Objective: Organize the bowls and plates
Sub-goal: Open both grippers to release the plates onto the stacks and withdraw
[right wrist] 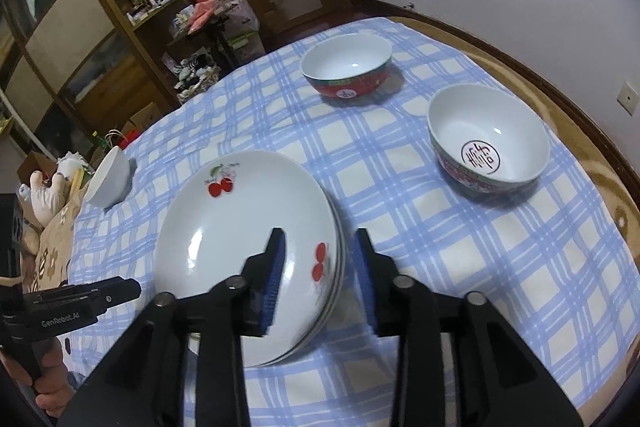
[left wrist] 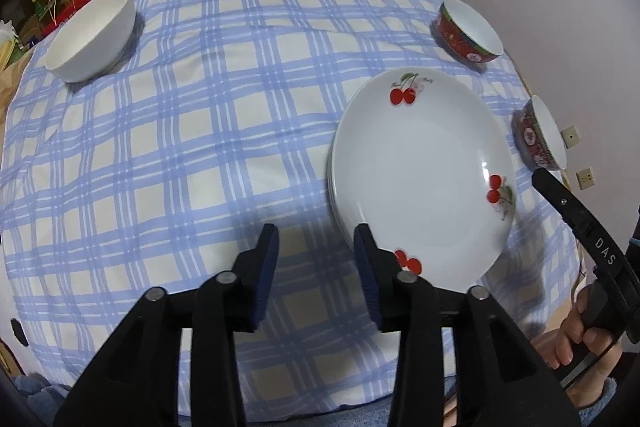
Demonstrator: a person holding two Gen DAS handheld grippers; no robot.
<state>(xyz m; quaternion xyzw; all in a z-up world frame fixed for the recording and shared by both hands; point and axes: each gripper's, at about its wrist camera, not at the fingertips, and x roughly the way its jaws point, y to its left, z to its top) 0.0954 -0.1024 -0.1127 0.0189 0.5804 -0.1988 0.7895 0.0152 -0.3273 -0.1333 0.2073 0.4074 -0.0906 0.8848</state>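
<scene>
Plate stack sits mid-table on checked cloth, looks done. L gripper released, jaws straddle stack's near rim, pads not pressing. R gripper released too, same at far rim. Bowls not yet grouped: white bowl far left, 2 red bowls on right, apart. Next, imo: back off plates, R grabs nearer red bowl by rim, nests into other.

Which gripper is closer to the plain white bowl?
Left. The left gripper is at the plates' edge on the side facing the white bowl. The right gripper straddles the plates' opposite edge, toward the red bowls.
</scene>
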